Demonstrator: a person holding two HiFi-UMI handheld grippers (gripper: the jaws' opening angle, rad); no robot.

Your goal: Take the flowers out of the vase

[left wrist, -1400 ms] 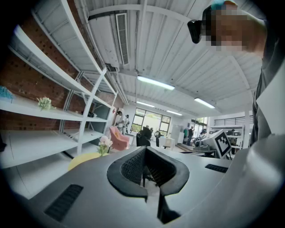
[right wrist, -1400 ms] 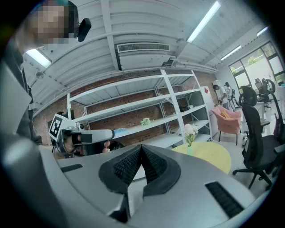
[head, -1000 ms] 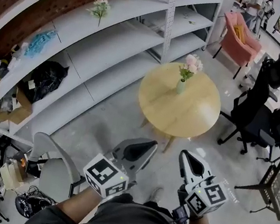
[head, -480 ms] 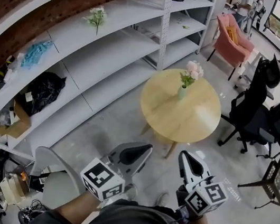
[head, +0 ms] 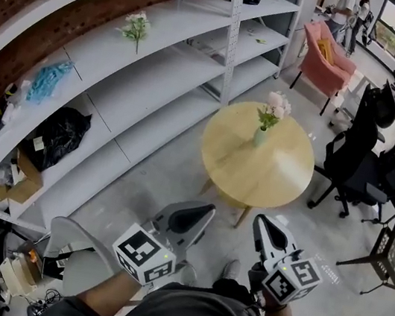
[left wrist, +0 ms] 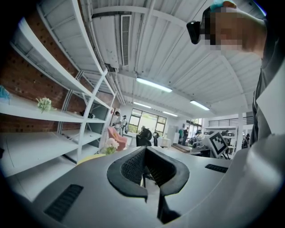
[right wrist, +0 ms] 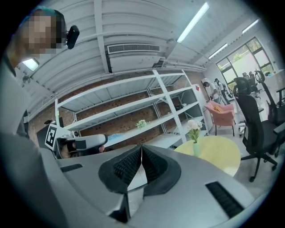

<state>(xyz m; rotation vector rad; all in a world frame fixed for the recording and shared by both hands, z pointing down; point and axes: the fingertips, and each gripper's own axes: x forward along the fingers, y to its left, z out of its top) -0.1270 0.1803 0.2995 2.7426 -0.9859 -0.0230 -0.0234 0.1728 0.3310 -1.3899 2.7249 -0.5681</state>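
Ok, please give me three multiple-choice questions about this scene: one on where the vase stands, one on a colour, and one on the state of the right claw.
1. Where does the vase stand?
A. on a shelf of the rack
B. on the round table
C. on the floor

2. What colour is the armchair beyond the table?
A. pink
B. green
C. blue

3. How is the right claw?
A. wide open
B. shut on a flower stem
C. shut, with nothing in it

Answers:
1 B: the head view shows the vase on the pale wooden tabletop, near its far edge.
2 A: its seat and back are pink in the head view.
3 C: in the right gripper view the jaws meet along one line and nothing is between them.
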